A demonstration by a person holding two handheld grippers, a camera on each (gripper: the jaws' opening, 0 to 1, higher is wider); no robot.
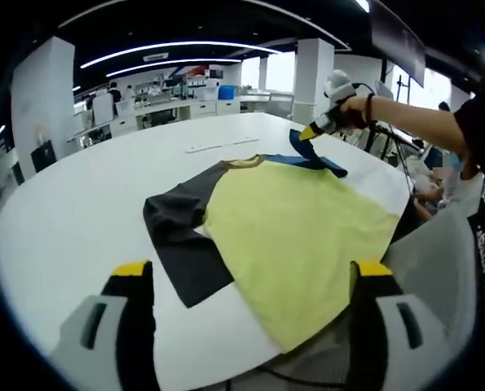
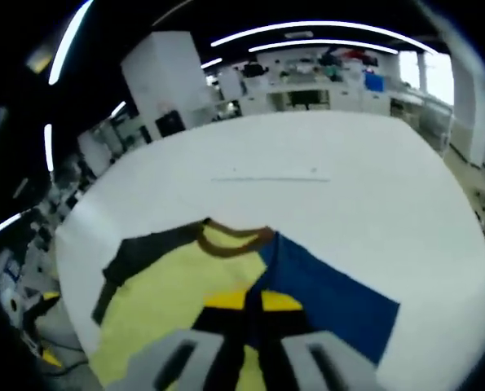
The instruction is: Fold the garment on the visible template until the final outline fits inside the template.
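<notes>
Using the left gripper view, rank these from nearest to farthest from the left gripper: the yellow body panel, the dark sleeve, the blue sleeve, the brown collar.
1. Yellow body panel: just ahead of the left gripper, centre-right.
2. Dark sleeve: ahead-left; too close to the panel to rank firmly.
3. Brown collar: at the shirt's far end.
4. Blue sleeve: far right, at the right gripper.

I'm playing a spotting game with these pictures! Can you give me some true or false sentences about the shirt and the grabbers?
1. The shirt has a yellow body. True.
2. The shirt lies on a green table. False: the table is white.
3. The right gripper is shut on the blue sleeve. True.
4. The left gripper grips the dark sleeve. False: it is open, holding nothing.
</notes>
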